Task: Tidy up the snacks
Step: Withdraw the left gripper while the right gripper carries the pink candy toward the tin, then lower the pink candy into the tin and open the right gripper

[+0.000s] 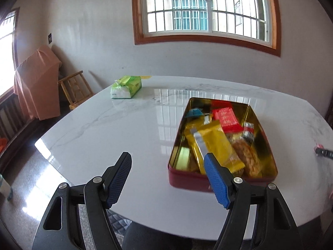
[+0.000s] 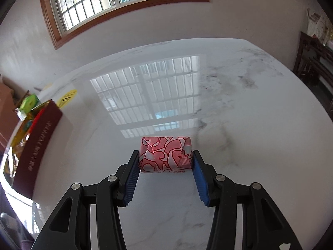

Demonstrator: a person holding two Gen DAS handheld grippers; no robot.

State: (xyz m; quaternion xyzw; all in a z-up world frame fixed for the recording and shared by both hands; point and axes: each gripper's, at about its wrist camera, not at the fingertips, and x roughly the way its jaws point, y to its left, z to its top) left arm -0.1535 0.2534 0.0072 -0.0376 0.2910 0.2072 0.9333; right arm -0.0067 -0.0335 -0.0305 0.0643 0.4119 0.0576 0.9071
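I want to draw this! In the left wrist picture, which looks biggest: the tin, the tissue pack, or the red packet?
1. Tin, clearly biggest.
2. Tissue pack.
3. Red packet.
These two look close; the tissue pack sits farther away, so unsure.

Left wrist cam sits behind the left gripper (image 1: 167, 164), low over the near edge of the white table (image 1: 116, 129), angled down and facing the far edge w/ the window wall behind. The tin (image 1: 220, 178) is close, right of centre. Right wrist cam rides behind the right gripper (image 2: 165, 156), steeper and nearer the tabletop (image 2: 239, 114), facing the same wall. Both views share the table, the tin (image 2: 39, 143) (at the left edge of the right view), the green tissue pack (image 1: 126, 86) (image 2: 29, 103) and the window (image 1: 206, 12) (image 2: 116, 2).
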